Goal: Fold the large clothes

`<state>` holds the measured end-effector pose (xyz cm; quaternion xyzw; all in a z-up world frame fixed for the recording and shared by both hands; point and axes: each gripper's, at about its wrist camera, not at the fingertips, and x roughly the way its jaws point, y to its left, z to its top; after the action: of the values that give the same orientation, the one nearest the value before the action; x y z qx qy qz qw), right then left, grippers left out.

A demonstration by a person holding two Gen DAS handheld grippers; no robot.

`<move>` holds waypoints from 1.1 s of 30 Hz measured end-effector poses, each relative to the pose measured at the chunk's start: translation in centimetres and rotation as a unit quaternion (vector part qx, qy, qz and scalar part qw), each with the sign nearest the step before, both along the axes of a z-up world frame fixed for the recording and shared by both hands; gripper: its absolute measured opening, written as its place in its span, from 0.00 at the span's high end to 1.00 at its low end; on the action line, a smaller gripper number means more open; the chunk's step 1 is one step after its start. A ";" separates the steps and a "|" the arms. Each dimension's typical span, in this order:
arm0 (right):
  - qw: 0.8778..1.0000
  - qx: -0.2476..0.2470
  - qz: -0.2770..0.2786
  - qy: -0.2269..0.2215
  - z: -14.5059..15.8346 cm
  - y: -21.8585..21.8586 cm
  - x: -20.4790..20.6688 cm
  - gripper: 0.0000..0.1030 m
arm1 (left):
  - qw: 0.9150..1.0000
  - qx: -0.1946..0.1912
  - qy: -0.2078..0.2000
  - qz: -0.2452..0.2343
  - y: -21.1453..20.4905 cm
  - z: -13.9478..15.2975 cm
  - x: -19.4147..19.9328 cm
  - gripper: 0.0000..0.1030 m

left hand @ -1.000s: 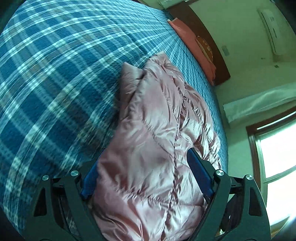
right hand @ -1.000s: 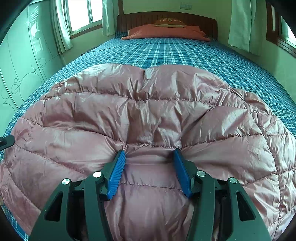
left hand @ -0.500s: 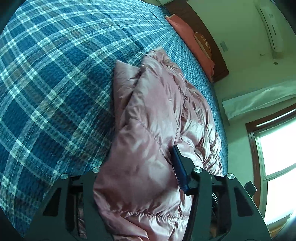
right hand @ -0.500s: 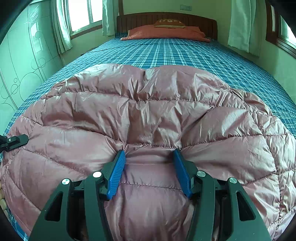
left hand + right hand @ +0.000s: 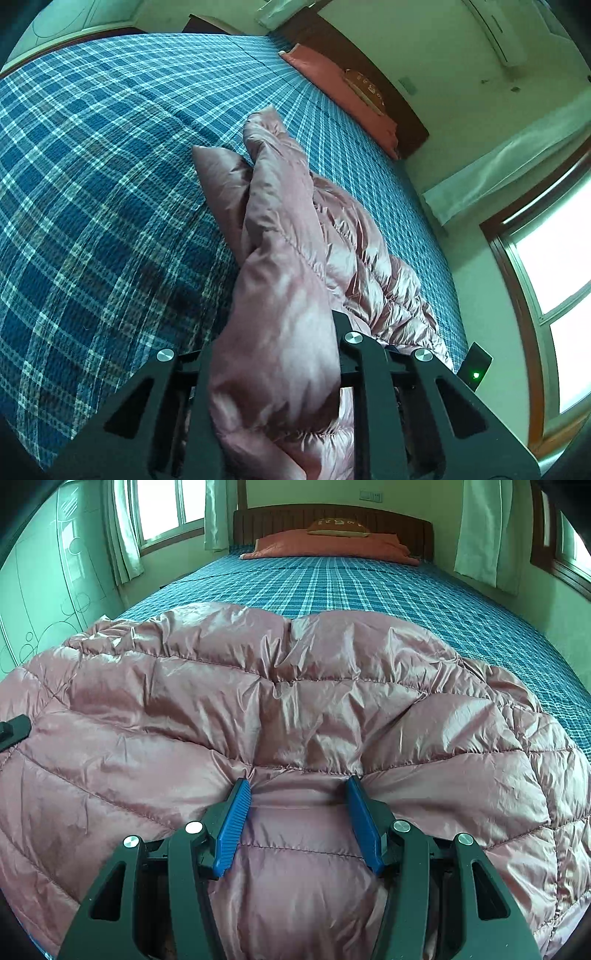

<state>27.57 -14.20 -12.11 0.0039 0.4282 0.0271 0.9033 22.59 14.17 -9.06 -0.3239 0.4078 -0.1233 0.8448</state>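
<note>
A shiny pink quilted down jacket [image 5: 295, 709] lies spread on a bed with a blue plaid cover [image 5: 351, 587]. My right gripper [image 5: 299, 823] straddles a fold of the jacket's near edge, its blue pads [image 5: 234, 823] pressing the puffy fabric from both sides. In the left wrist view the jacket [image 5: 295, 229] is bunched into a long ridge. My left gripper [image 5: 273, 354] is closed on the jacket's end and lifts it off the cover; its pads are hidden by the fabric. The left gripper's tip [image 5: 13, 731] shows at the right wrist view's left edge.
A salmon pillow [image 5: 328, 546] with a small brown cushion [image 5: 338, 526] lies against the dark wooden headboard [image 5: 332, 515]. Curtained windows [image 5: 162, 509] stand on both sides. A pale wardrobe [image 5: 40, 590] stands on the left. An air conditioner [image 5: 495, 33] hangs on the wall.
My left gripper has narrowed onto the jacket's end and raised and turned it, so more of the bed shows. My right gripper and the jacket under it have stayed still.
</note>
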 end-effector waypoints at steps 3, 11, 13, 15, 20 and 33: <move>1.000 0.001 -0.001 0.001 0.0 0.2 0.0 0.48 | 1.000 -0.011 0.000 0.002 0.2 0.1 -0.2 0.83; 1.000 -0.005 -0.001 0.002 0.2 0.3 0.1 0.48 | 1.000 -0.012 -0.001 0.003 0.0 0.6 -0.1 0.83; 1.000 -0.007 -0.001 0.002 0.2 0.4 0.2 0.48 | 1.000 -0.014 0.000 0.004 0.1 0.5 -0.1 0.83; 1.000 -0.010 -0.002 0.002 0.2 0.6 0.1 0.48 | 1.000 -0.016 0.003 0.005 0.2 0.3 -0.1 0.83; 1.000 -0.018 -0.003 0.003 0.2 1.0 0.1 0.47 | 1.000 -0.019 0.006 0.008 0.5 -0.1 -0.1 0.83; 0.997 -0.073 -0.006 -0.016 2.3 1.6 -1.3 0.47 | 1.000 -0.015 0.006 0.006 0.6 -0.1 0.0 0.83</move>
<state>26.25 -12.62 -9.86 -0.0598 0.4146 -0.0097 0.9080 22.57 14.76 -9.20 -0.3401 0.4089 -0.1224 0.8379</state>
